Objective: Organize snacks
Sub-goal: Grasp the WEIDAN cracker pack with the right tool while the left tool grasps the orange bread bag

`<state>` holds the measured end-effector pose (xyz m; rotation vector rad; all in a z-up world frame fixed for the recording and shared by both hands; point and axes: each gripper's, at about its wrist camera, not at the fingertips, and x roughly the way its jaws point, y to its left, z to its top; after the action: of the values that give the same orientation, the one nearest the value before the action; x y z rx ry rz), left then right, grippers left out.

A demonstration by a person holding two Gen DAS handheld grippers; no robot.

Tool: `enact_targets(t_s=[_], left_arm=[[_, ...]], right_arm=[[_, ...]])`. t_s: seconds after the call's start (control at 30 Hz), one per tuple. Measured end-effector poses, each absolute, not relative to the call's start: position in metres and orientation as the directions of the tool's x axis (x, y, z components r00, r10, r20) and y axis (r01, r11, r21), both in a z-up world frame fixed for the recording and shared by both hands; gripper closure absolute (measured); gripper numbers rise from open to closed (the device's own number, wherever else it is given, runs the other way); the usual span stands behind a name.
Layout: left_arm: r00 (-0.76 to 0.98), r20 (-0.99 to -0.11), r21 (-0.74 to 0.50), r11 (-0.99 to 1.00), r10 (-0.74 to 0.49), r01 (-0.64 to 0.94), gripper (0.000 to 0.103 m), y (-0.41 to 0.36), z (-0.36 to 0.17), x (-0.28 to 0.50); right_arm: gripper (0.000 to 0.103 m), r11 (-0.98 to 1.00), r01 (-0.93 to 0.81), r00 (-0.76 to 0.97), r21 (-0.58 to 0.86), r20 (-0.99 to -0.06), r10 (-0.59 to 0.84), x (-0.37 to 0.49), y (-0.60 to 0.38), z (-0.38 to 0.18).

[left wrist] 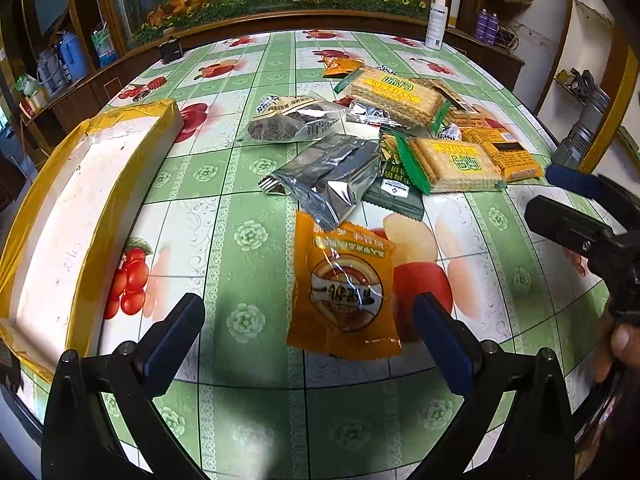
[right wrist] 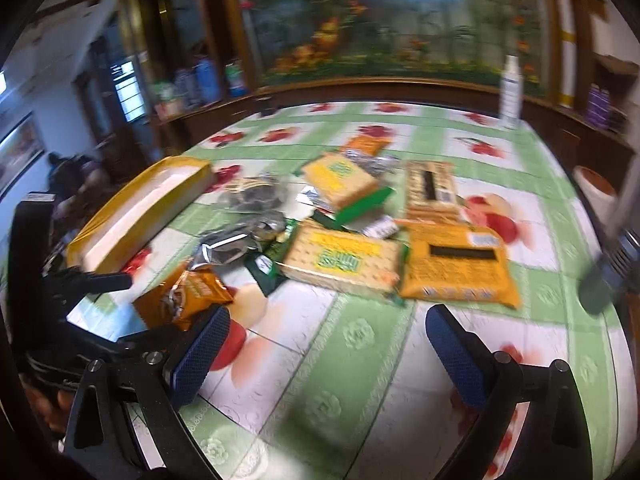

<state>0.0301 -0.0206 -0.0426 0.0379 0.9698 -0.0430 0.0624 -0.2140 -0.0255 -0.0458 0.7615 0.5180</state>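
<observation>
Two open grippers over a table of loose snacks

Your left gripper (left wrist: 308, 344) hangs low over the tablecloth (left wrist: 248, 240) with its blue fingers (left wrist: 172, 344) spread wide, nothing between them. Just ahead of the gap lies the orange snack packet (left wrist: 344, 292), flat on the cloth, its near edge between the two pads but touching neither. To your left, the long white box (left wrist: 76, 216) with yellow-taped edges runs along the table's side, well apart from the packet.

Past the orange packet you see the silver foil pouch (left wrist: 332, 180), a dark green wrapper (left wrist: 396, 196) beside it, then the cracker packs (left wrist: 452, 164) and the orange biscuit bag (left wrist: 508, 156) further right. At the far right edge of this view your right gripper (left wrist: 568, 208) comes in from the side, its two tips apart.

Your right wrist view is blurred. There the right gripper (right wrist: 328, 348) shows its fingers (right wrist: 200, 352) wide, over bare cloth (right wrist: 352, 360), holding nothing. This view shows what the left one hides: the orange snack packet (right wrist: 196, 292) seen from the side with its crumpled top, and the left gripper (right wrist: 104, 284) reaching in beside it at the left edge. It also gives the orange biscuit bag (right wrist: 456, 268) whole, lying just beside a cracker pack (right wrist: 344, 260), and the white spray bottle (right wrist: 510, 92) upright at the far edge
</observation>
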Motion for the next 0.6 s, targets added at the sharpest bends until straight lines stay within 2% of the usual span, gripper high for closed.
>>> enact_targets(t_s=[0.27, 0.4, 0.6], left_arm=[[0.554, -0.832, 0.009, 0.997, -0.032, 0.071, 0.000, -0.015, -0.049, 0.046], [0.534, -0.844, -0.003, 0.996, -0.053, 0.093, 0.000, -0.016, -0.055, 0.052], [0.505, -0.859, -0.032, 0.992, -0.091, 0.126, 0.002, -0.020, -0.061, 0.060]], right_arm=[[0.010, 0.698, -0.708, 0.442, 0.104, -0.705, 0.554, 0.109, -0.187, -0.028], [0.020, 0.674, -0.732, 0.373, 0.103, -0.767, 0.522, 0.132, -0.179, -0.042], [0.020, 0.665, -0.743, 0.360, 0.078, -0.791, 0.494, 0.145, -0.178, -0.049]])
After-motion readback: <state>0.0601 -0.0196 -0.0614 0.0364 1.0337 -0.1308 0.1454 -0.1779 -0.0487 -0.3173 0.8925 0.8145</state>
